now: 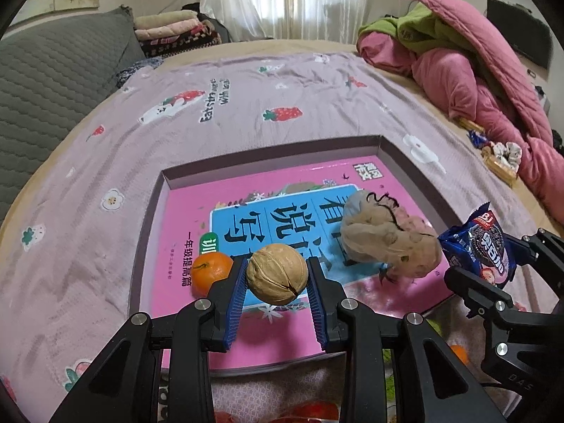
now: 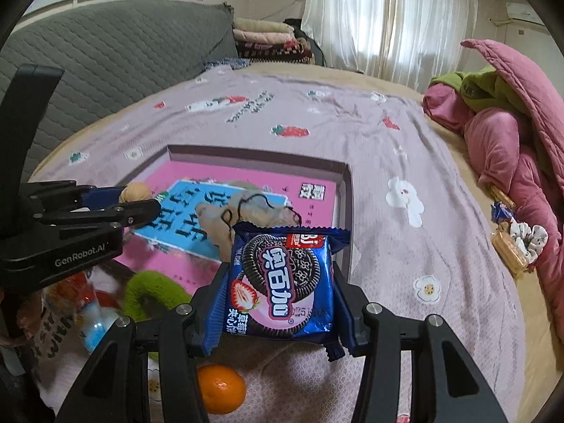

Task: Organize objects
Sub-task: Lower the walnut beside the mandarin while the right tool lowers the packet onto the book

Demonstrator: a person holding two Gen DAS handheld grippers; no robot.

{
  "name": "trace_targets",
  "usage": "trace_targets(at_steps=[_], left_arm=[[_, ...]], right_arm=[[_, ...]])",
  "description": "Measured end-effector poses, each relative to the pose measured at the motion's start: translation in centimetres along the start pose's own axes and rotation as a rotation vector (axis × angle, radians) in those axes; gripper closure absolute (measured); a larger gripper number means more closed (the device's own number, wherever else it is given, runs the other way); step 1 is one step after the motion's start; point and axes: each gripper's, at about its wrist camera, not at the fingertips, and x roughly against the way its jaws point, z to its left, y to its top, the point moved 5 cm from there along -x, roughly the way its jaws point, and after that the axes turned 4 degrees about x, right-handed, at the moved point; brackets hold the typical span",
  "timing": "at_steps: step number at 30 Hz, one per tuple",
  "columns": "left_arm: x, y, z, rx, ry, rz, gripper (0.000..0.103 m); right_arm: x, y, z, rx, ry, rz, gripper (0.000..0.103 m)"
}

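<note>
Your left claw (image 1: 276, 275) is gripping a tan walnut (image 1: 277, 274) over the shallow grey box (image 1: 282, 148) already holding an orange tangerine (image 1: 210, 272); your right claw (image 2: 278, 282) is clenching a blue cookie packet (image 2: 282, 282), awaiting placement.

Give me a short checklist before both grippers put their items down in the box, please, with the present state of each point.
1. Left gripper holds the walnut between both pads: ok.
2. Right gripper holds the cookie packet by its two side edges: ok.
3. Walnut is over the box, above the pink book: ok.
4. Free space on the book for the walnut, between the orange and the beige cloth bundle: ok, but narrow.
5. Packet is past the box's near edge: cannot tell.
6. The two grippers are apart from each other: ok.
</note>
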Motion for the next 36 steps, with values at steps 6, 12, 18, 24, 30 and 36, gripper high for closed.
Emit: trace_targets(at_steps=[6, 12, 18, 24, 30, 36], left_arm=[[-1.1, 0.3, 0.1, -0.004, 0.002, 0.007, 0.069], [-2.3, 0.8, 0.3, 0.003, 0.011, 0.011, 0.069], [-3.0, 1.1, 0.1, -0.001, 0.01, 0.01, 0.069], [-3.7, 1.3, -0.5, -0.015, 0.003, 0.019, 0.069], [-4.5, 1.1, -0.2, -0.015, 0.017, 0.048, 0.069], [-4.7, 0.9, -0.5, -0.028, 0.011, 0.053, 0.069]], right_arm=[[-1.2, -0.3, -0.2, -0.002, -0.003, 0.023, 0.051], [-2.0, -0.1, -0.6, -0.018, -0.009, 0.026, 0.051], [-2.5, 0.6, -0.4, -0.001, -0.015, 0.017, 0.051], [-3.5, 1.3, -0.2, 0.023, -0.016, 0.023, 0.051], [-4.6, 1.2, -0.3, 0.029, -0.017, 0.056, 0.051], [-5.2, 1.2, -0.4, 0.02, -0.015, 0.067, 0.051]])
